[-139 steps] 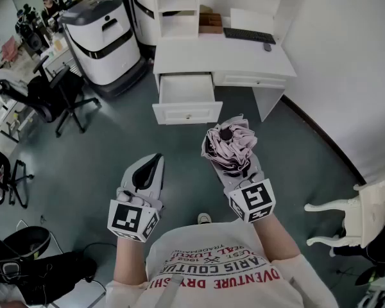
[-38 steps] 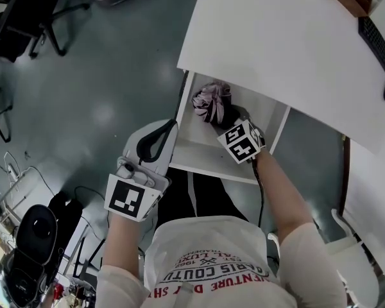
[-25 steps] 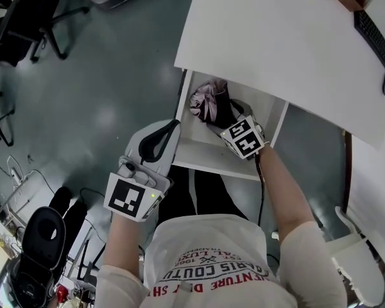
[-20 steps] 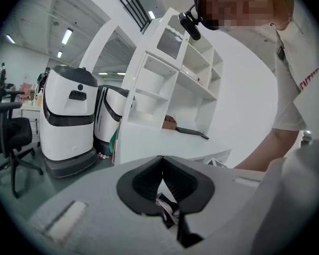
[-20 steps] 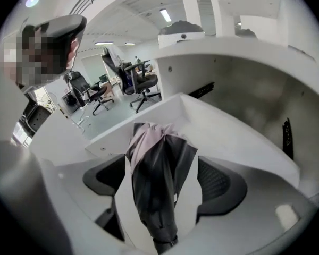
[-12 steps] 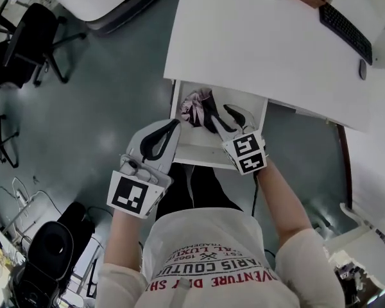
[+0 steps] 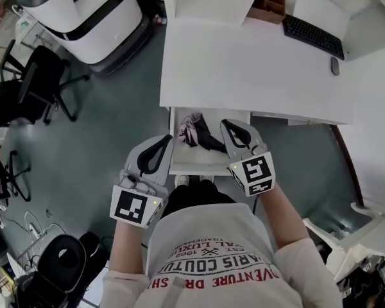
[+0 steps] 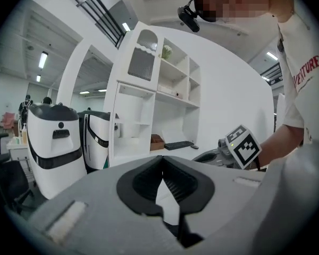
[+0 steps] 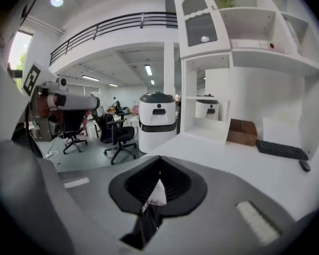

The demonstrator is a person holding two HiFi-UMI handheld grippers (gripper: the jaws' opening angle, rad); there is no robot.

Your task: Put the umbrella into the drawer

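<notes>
Far left, on grey floor point(image 7: 115, 120): black office chair point(image 7: 35, 88), with white-and-black rounded machine point(image 7: 83, 11) beyond it toward top.

Next, left gripper point(image 7: 169, 138), tips by left edge of open white drawer point(image 7: 208, 165), marker cube toward the person. Jaws pressed tip to tip, nothing between.

Drawer pulled out from under front edge of white desk point(image 7: 244, 76). Folded pink umbrella point(image 7: 194, 128) lying inside drawer, fabric bunched in back left corner, dark handle end slanting toward drawer middle. Held by neither gripper.

Right gripper point(image 7: 226, 124) over right half of drawer, just beside umbrella's dark end in head view. Jaws just closing, now fully together, empty; only desk top and shelves beyond them in right gripper view.

On desk, toward back edge: brown open box point(image 7: 269, 5). Further right, near back right corner: black keyboard point(image 7: 313, 36), then small dark mouse point(image 7: 334, 66) just beside keyboard's right end, apart from it.
</notes>
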